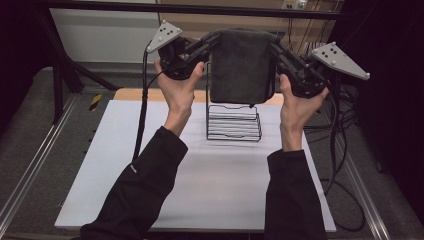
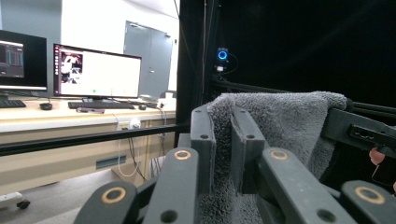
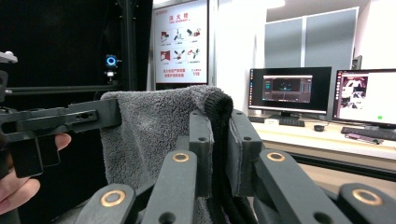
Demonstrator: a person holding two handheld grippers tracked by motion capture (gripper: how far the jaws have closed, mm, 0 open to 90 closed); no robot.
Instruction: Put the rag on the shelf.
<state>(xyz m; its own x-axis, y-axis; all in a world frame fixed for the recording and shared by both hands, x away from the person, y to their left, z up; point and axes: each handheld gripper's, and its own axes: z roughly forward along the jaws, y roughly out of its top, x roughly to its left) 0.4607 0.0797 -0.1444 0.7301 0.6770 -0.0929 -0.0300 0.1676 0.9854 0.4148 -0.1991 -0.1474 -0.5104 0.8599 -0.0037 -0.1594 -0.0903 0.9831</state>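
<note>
1. A white table (image 1: 150, 165) stands inside a dark framed booth; grey floor (image 1: 25, 140) runs along its left side and cables (image 1: 340, 165) trail off at the right.
2. In the high view, going left to right: the left gripper (image 1: 212, 45) held up in one hand, a grey towel (image 1: 242, 65) stretched between the two tools, and the right gripper (image 1: 274, 47) in the other hand. Both forearms come up from the bottom edge in dark sleeves (image 1: 145, 185).
3. The left gripper is clenched on the towel's upper left corner, the right gripper on its upper right corner – the cloth hangs down flat from them, well above the table.
4. Under the towel stands a black wire rack (image 1: 234, 122), apart from the cloth's lower edge; its upper part is hidden behind the cloth.
5. The left gripper view shows what the high view cannot – the pile of the towel (image 2: 280, 121) pinched between the pads, the right gripper's jaw holding the far corner, and at left a desk (image 2: 56, 116) with lit monitors (image 2: 95, 72).
6. The right gripper view shows the towel's (image 3: 154, 130) dark hemmed edge folded over between its jaws, the left gripper (image 3: 109, 114) biting the far corner with fingers (image 3: 18, 186) below it, a wall poster (image 3: 180, 39), and monitors (image 3: 289, 88) at right.
</note>
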